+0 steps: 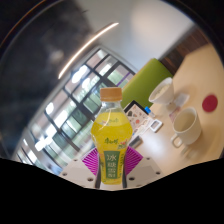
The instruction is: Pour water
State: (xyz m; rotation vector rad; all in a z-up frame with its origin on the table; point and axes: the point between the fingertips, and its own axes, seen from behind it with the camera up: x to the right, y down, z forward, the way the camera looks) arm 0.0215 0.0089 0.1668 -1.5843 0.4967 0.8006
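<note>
A clear bottle of yellow drink (111,130), with an orange cap (111,93) and a green label, stands upright between my fingers. My gripper (111,163) is shut on the bottle, its pink pads (94,160) pressing on both sides of the label. The view is tilted, and the bottle looks lifted off the table. A white cup (186,124) sits on the white table (160,150) beyond the fingers, to the right of the bottle.
A round red object (209,103) lies past the cup. A small white box with orange marks (153,124) rests between bottle and cup. A green chair back (150,75) and large windows (75,95) are behind.
</note>
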